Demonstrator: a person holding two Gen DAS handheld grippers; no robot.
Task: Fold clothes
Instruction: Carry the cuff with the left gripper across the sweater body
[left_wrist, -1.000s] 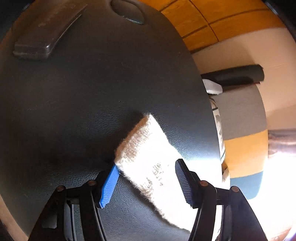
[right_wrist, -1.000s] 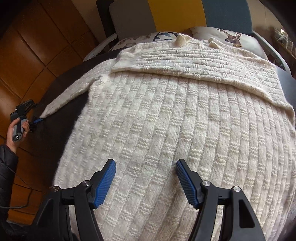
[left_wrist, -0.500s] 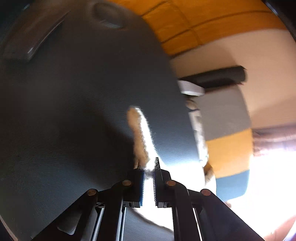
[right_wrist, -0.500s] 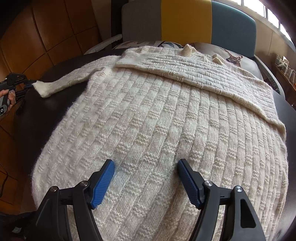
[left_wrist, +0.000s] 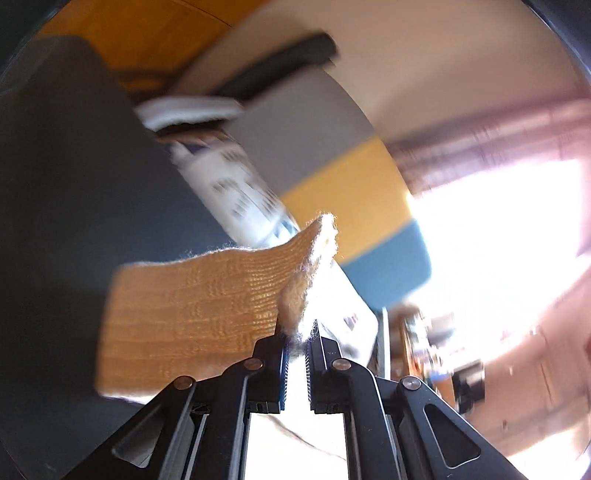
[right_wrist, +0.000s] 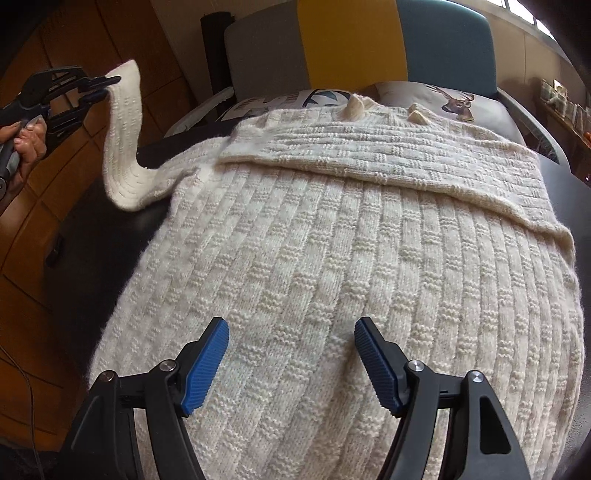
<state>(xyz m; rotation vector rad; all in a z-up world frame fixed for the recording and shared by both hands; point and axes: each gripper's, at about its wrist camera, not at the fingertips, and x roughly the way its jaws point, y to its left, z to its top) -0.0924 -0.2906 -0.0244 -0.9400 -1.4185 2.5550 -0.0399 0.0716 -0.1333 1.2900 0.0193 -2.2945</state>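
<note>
Open air above the sweater (right_wrist: 332, 258), nothing over it. Raised sleeve (right_wrist: 123, 136) blocks the left edge. Pillows (right_wrist: 443, 99) and headboard (right_wrist: 351, 37) close the far end. Dark bed (right_wrist: 92, 251) strip bare on left.

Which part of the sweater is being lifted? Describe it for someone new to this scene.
A cream knitted sweater covers the dark table. At its far left, one sleeve rises off the table, its cuff pinched in the left gripper. The other sleeve lies folded flat.

You are in a home bedroom: a bed (right_wrist: 92, 258) with a grey, yellow and blue headboard (right_wrist: 347, 40), 2 printed pillows (right_wrist: 454, 101) against it, wood wall panels (right_wrist: 44, 229) beside it.
</note>
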